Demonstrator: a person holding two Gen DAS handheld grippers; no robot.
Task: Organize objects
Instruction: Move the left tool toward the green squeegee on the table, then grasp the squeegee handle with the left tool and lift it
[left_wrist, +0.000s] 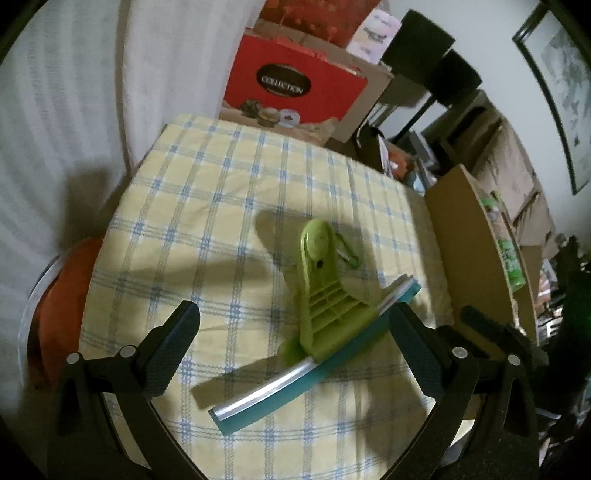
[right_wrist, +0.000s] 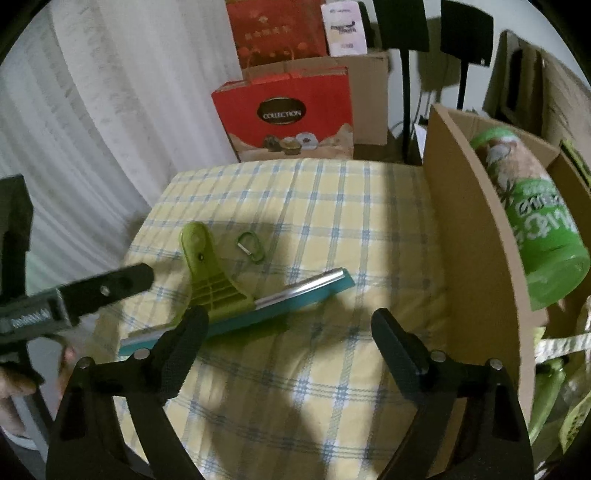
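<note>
Left claw (left_wrist: 295, 321): jaws spread wide, nothing gripped; the squeegee lies on the cloth between and beyond its fingers, untouched as far as the view tells. Right claw (right_wrist: 290, 325): jaws wide apart, nothing held; its left finger overlaps the squeegee blade in view, contact cannot be told.

Squeegee (right_wrist: 236, 295): green ribbed handle, metal strip, teal rubber blade. Lies flat near the worktop's middle, handle toward 11 o'clock, blade running from 8 to 2 o'clock in the right wrist view.

Carabiner (right_wrist: 252, 246): small, green, lying just beyond the handle at 12 o'clock, apart from it.

Left gripper body enters the right wrist view at 9 o'clock, with part of a hand below it at the frame edge.

Cardboard box (right_wrist: 476, 236): open, standing against the worktop's edge at 3 o'clock; a green-labelled bottle (right_wrist: 535, 221) lies inside.

Worktop (right_wrist: 332, 387): covered by yellow cloth with blue check, shadows across it.

Far, at 12 o'clock: red paper bag (right_wrist: 288, 110) marked COLLECTION, more bags behind. White curtain (right_wrist: 110, 129) at 10 o'clock. Framed picture (left_wrist: 561, 92) on the wall, 2 o'clock in left wrist view.
</note>
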